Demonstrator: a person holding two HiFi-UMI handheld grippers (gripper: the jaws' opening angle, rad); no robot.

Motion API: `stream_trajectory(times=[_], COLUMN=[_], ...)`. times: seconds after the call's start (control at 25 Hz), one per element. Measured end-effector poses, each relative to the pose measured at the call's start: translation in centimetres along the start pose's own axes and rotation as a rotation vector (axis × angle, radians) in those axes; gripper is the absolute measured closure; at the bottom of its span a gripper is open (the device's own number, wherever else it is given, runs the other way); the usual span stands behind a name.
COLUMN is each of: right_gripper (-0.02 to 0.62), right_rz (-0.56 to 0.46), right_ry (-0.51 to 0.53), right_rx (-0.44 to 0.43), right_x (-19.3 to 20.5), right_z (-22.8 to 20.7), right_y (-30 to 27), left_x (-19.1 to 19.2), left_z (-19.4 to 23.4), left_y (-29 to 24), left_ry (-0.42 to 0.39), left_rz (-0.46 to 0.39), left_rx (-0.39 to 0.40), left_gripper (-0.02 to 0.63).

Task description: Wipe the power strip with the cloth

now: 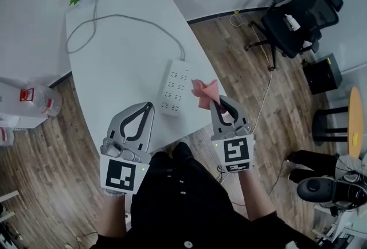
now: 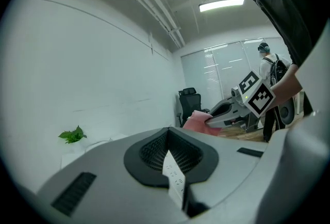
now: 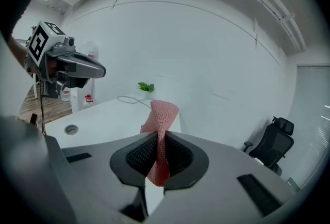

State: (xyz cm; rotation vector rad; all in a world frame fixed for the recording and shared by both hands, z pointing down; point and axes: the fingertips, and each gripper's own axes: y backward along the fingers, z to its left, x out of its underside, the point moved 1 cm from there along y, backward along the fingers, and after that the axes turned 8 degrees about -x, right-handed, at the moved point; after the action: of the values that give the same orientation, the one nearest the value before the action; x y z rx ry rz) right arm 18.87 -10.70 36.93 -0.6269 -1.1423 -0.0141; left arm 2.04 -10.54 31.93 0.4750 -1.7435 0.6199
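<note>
Both grippers are held out low in front of the person's body, side by side at the near edge of the white table point(image 1: 114, 53), pointed away from the body. The left gripper point(image 1: 149, 105) is kept over the tabletop, left of the power strip point(image 1: 175, 87), with its jaws pressed together on nothing. The pink cloth point(image 1: 205, 92) is pinched between the jaws of the right gripper point(image 1: 217, 101) and stands up crumpled beyond their tips. It is held at the table's right edge, just beside the strip's near end. The strip itself is laid flat, its cable run back across the table.
</note>
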Motion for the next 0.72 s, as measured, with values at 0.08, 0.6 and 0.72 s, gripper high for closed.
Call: stream_trajectory(times=[0.08,0.6,0.72], right_gripper=[0.545,0.545,0.546], right_rz=[0.008,0.071,0.110], right_ry=[0.012,0.077,0.097], right_rx=[-0.012,-0.066,-0.073], right_x=[0.3,2.5,3.4], right_z=[-0.8,-5.3,-6.2], right_y=[-1.2,-8.9,-10.6], left_x=[0.1,0.8,1.1], left_z=[0.3,2.0,2.1], left_y=[-0.3,-0.8,-0.6], left_ry=[0.003,0.021,0.028], left_rz=[0.008,0.071,0.086], left_rx=[-0.019,-0.160,-0.187], left_gripper=[0.592,0.592,0.592])
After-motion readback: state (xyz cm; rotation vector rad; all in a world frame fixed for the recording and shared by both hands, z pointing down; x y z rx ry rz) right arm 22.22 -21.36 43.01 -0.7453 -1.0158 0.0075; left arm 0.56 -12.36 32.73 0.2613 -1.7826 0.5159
